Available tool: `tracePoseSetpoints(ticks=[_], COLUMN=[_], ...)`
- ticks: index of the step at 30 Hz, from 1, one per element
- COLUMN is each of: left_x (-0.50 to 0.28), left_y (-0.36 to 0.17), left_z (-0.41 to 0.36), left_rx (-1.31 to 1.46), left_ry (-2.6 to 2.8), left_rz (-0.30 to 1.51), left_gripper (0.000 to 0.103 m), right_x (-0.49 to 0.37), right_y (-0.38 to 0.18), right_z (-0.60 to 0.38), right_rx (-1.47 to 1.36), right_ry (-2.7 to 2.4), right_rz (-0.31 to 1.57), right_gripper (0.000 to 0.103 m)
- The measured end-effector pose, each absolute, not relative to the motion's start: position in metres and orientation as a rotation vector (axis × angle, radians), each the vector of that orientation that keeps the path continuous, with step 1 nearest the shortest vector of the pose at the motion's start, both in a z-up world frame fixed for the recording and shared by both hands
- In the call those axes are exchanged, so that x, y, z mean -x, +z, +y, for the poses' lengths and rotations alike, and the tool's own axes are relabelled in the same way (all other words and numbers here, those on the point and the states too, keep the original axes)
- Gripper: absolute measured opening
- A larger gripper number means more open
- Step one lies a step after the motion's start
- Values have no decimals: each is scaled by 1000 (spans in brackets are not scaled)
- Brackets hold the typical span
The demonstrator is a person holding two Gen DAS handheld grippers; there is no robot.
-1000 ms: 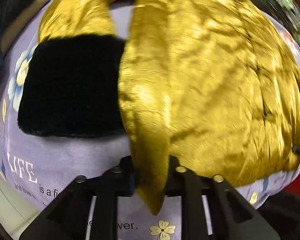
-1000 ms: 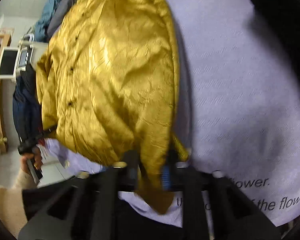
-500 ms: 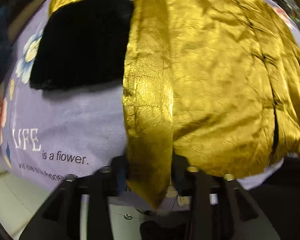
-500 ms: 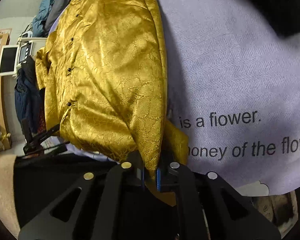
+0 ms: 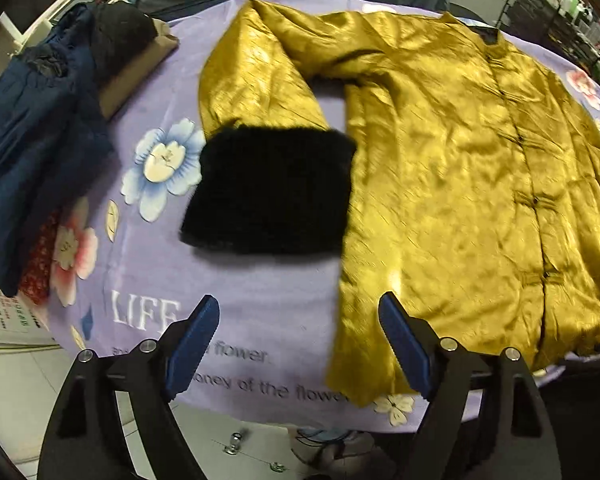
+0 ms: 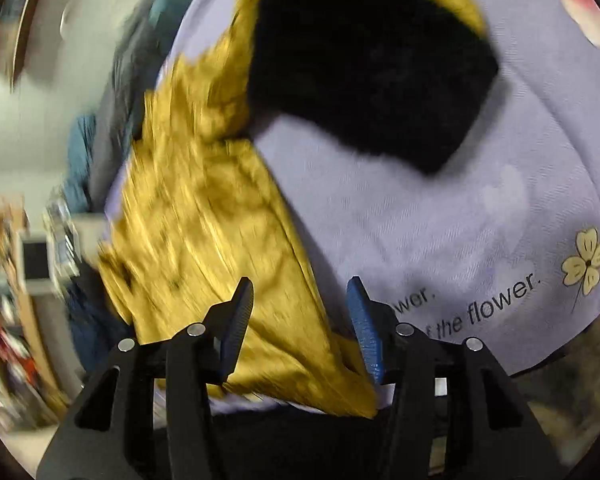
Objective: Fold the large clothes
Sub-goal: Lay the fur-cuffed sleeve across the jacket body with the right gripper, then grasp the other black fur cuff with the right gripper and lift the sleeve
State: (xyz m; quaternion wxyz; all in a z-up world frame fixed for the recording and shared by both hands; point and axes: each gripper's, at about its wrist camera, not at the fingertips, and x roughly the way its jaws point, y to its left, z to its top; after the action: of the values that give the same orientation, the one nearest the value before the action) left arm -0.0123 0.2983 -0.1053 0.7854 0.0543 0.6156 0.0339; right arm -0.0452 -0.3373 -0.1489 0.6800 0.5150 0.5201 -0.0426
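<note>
- Far left in my left wrist view, a pile of dark blue clothes (image 5: pixel 32 136) lies on the edge of the lilac flowered cloth (image 5: pixel 260 292), with a brown folded piece (image 5: pixel 140 68) under a black fuzzy item just behind it
- Next across, a printed blue-white flower (image 5: pixel 164 164) and the word "LIFE" show on bare cloth
- My left gripper (image 5: pixel 300 344) has its jaws spread wide, grasping nothing; its blue pads (image 5: pixel 192 344) hover over the near edge of the cloth
- Between and above those fingers lies the black fur cuff (image 5: pixel 272 188) of the sleeve, flat on the cloth
- The gold jacket (image 5: pixel 460 184) lies spread front-up on the right half of the cloth, its dark buttons running down the middle; its sleeve bends back from the shoulder to the cuff, and its near hem corner hangs over the table edge beside the left gripper's right finger
- In my right wrist view, which is blurred, the gold jacket (image 6: pixel 204 240) runs from the upper middle to the bottom, the black fur cuff (image 6: pixel 372 68) above
- My right gripper (image 6: pixel 300 320) is released too, jaws apart, with the jacket's hem lying loose between its fingers; I cannot tell whether the fabric touches the pads
</note>
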Motion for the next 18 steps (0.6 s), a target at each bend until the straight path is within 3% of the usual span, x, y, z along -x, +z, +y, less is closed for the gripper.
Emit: tracePoseSetpoints(ticks=[5, 12, 18], left_x=[-10, -23, -25], left_y=[-98, -105, -110], left_z=[267, 174, 110], left_rx=[-103, -131, -226], left_ry=[15, -159, -282], left_rz=[1283, 1250, 1231], left_gripper=[80, 80, 81], right_x=[58, 79, 72], right_y=[-169, -192, -208], right_z=[-360, -358, -362], right_rx=[-1623, -1902, -1917], right_ry=[-176, -345, -418], right_rz=[850, 490, 397], right_gripper=[50, 50, 50])
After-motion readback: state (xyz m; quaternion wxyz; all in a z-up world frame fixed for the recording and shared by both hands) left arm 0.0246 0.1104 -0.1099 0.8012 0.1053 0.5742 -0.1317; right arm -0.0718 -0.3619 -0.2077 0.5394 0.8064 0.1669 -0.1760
